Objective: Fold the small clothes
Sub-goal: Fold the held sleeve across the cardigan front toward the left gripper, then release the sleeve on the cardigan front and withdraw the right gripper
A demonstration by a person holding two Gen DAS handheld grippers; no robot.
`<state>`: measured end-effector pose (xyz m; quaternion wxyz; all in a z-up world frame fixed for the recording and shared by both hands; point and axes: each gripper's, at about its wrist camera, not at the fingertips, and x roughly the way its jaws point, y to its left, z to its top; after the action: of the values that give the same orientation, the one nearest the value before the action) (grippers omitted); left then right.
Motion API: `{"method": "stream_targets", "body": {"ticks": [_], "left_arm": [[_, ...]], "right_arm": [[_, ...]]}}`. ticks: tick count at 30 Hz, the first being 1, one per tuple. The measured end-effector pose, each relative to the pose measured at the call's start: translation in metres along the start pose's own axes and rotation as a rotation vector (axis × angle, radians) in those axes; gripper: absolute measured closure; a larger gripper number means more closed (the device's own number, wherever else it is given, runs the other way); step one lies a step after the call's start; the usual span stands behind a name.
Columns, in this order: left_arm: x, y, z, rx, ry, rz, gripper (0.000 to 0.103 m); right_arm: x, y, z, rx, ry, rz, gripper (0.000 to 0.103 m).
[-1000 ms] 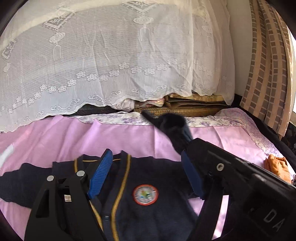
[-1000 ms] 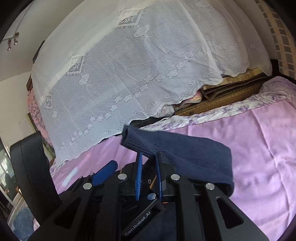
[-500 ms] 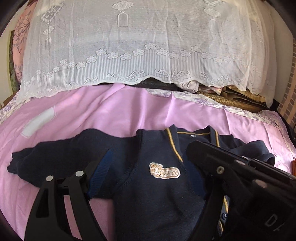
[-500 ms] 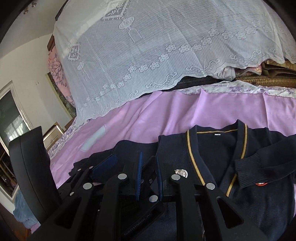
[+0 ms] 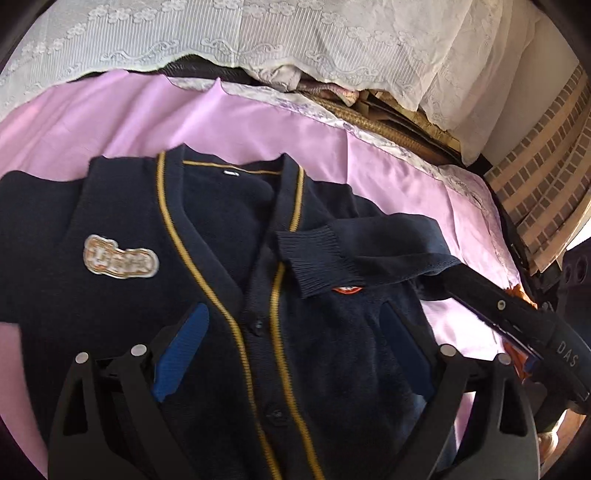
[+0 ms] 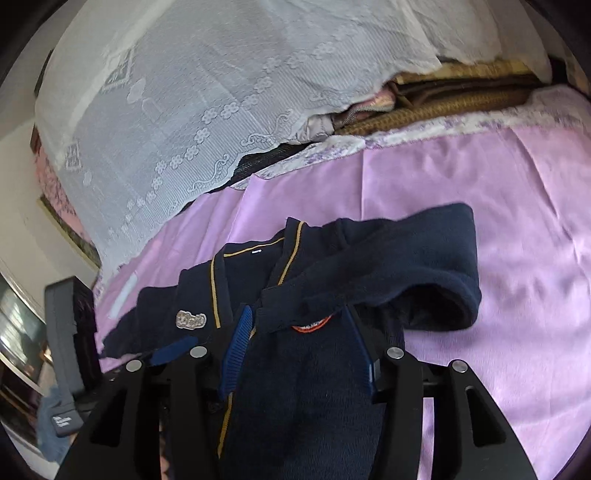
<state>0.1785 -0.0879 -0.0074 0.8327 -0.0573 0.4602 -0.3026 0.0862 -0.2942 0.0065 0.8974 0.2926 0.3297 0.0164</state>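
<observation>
The navy cardigan (image 5: 229, 302) lies face up on the pink bedsheet (image 5: 122, 122), one sleeve (image 5: 354, 254) folded across its chest, cuff near the gold-trimmed placket. The left gripper (image 5: 295, 354) hovers over it, jaws spread wide and empty. The right gripper (image 6: 303, 354) likewise hangs released above the cloth.

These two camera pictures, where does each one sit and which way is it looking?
Left wrist view: rides the left hand-held gripper, looking forward and down onto the navy cardigan; its open fingers show, and the other gripper at right.
Right wrist view: rides the right hand-held gripper, facing along the cardigan's folded sleeve; its open fingers show.
Shared: cardigan, pink sheet, lace cover.
</observation>
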Motion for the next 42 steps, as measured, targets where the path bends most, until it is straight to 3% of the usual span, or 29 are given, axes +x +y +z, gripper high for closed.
{"method": "stream_targets", "body": {"ticks": [3,6,9,10,12,14,17,21,28,30,32,36,39,42], "left_arm": [[0.016,0.002,0.007,-0.098,0.026,-0.023,0.012],[0.027,0.011,0.010,-0.198,0.031,-0.054,0.014],[0.032,0.019,0.009,-0.231,0.014,-0.075,0.016],[0.032,0.020,0.009,-0.232,0.010,-0.082,0.016],[0.031,0.020,0.009,-0.224,0.004,-0.085,0.016],[0.031,0.021,0.010,-0.216,-0.001,-0.070,0.020],[0.024,0.024,0.014,-0.203,-0.006,-0.056,0.035],[-0.006,0.041,0.024,-0.208,-0.068,-0.055,0.036],[-0.075,0.096,0.034,-0.264,-0.240,0.040,0.036],[-0.078,0.113,0.032,-0.285,-0.253,0.058,0.036],[-0.074,0.123,0.031,-0.284,-0.258,0.126,0.035],[-0.048,0.142,0.025,-0.268,-0.194,0.291,0.035],[-0.042,0.145,0.021,-0.235,-0.166,0.332,0.035],[-0.047,0.138,0.015,-0.178,-0.181,0.412,0.032]], "right_arm": [[0.018,-0.007,-0.005,0.084,0.058,0.054,0.051],[0.038,-0.012,-0.007,0.171,0.069,0.048,0.052],[0.059,-0.025,-0.005,0.302,0.091,0.053,0.051],[0.067,-0.029,-0.005,0.333,0.099,0.052,0.054],[0.079,-0.034,-0.006,0.387,0.094,0.050,0.072],[0.083,-0.027,-0.004,0.352,0.079,0.060,0.093],[0.074,-0.002,-0.001,0.284,0.038,0.110,0.093],[0.069,0.043,0.008,0.254,0.020,0.221,0.093],[0.098,0.109,-0.010,0.270,0.053,0.364,0.093],[0.112,0.120,-0.019,0.266,0.082,0.354,0.093],[0.127,0.124,-0.031,0.260,0.115,0.316,0.093],[0.161,0.119,-0.049,0.240,0.193,0.187,0.092],[0.170,0.109,-0.056,0.260,0.261,0.184,0.091],[0.154,0.115,-0.054,0.173,0.317,0.191,0.077]]}}
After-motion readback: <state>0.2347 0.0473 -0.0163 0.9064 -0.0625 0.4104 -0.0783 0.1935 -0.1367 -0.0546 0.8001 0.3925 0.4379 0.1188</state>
